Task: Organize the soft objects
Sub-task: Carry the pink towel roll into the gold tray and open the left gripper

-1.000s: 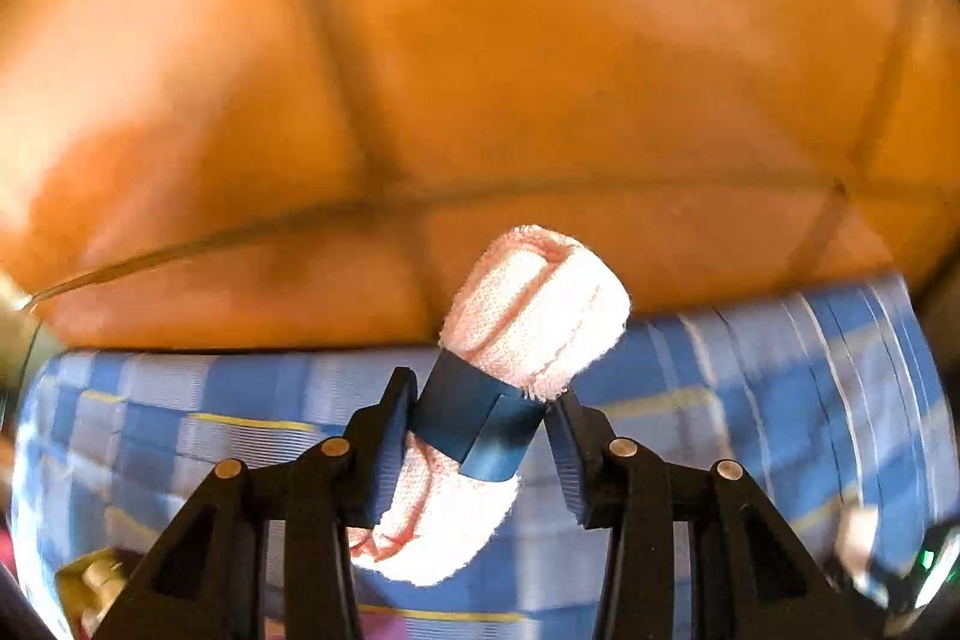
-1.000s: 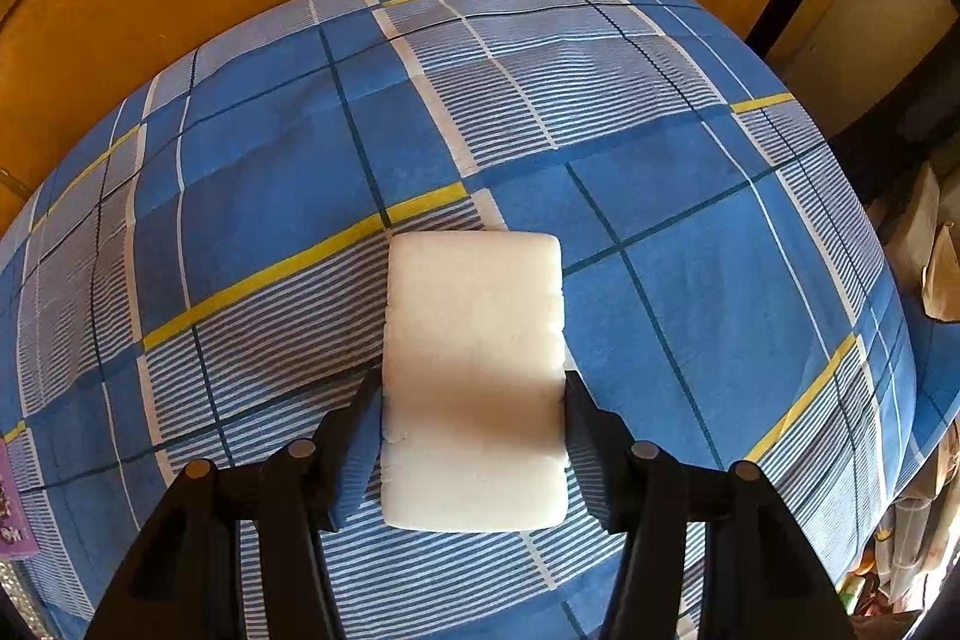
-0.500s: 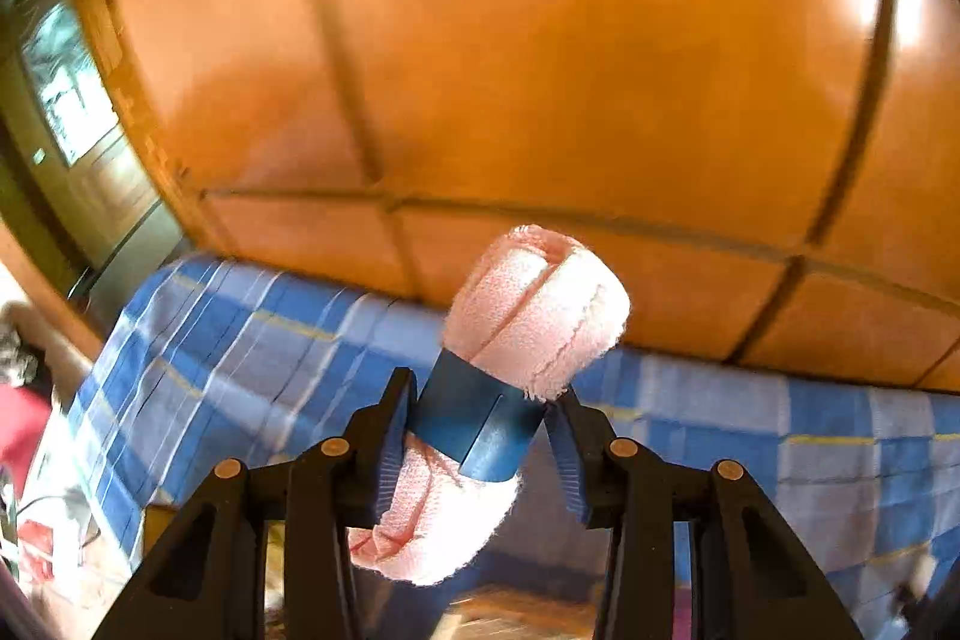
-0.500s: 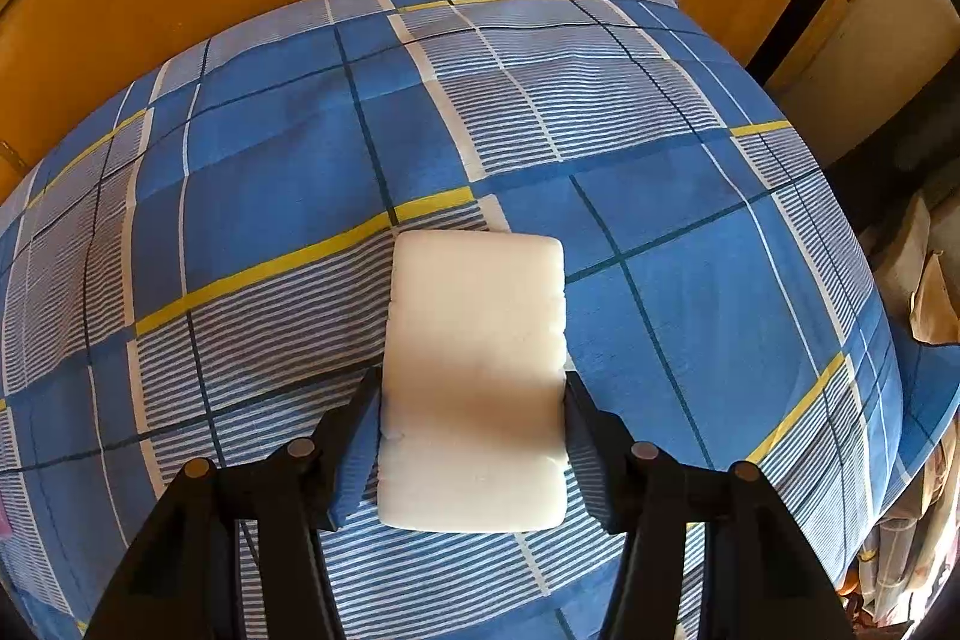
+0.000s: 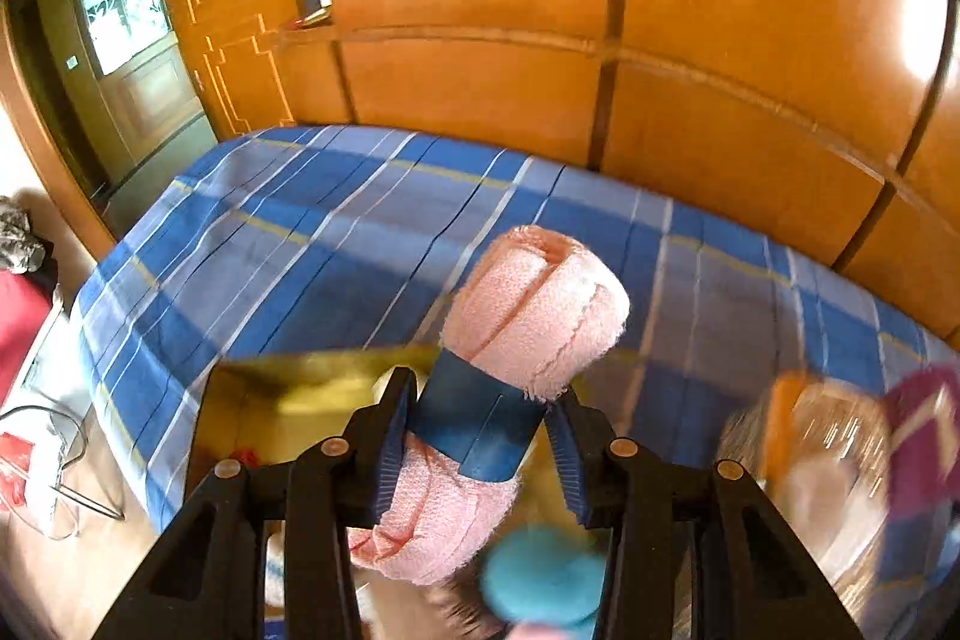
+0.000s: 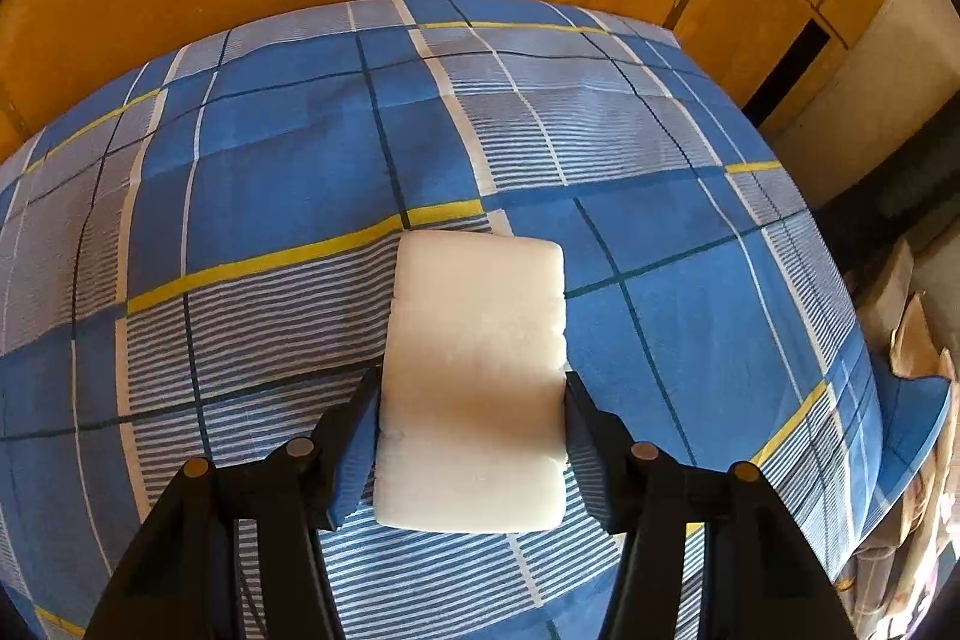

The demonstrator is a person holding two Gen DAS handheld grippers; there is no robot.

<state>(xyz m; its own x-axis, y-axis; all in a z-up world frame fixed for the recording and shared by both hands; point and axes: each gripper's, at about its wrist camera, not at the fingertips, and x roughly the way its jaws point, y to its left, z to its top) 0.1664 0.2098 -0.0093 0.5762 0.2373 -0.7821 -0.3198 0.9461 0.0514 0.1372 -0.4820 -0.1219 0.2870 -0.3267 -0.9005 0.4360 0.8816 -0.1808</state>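
Observation:
A rolled pink towel (image 5: 528, 304) with a dark blue band round its middle is clamped in my left gripper (image 5: 480, 436), which is shut on the band. The roll hangs in the air, tilted up to the right, over a yellow box (image 5: 288, 400) and a blurred blue round thing (image 5: 540, 580). In the right wrist view a white foam block (image 6: 474, 376) is held between the pads of my right gripper (image 6: 474, 442), shut on its sides, above the blue plaid bedspread (image 6: 270, 172).
The bed (image 5: 288, 220) runs along a wooden panelled wall (image 5: 720, 40), with a door (image 5: 198, 10) at the left. Blurred orange and maroon items (image 5: 852, 436) lie at the right in the left wrist view. Bags (image 6: 912, 328) sit off the bed's right edge.
The left gripper swung across with the pink roll: its view went from wall and bed close up to the bed's corner, the door and a yellow box below. The right gripper shifted slightly with the block.

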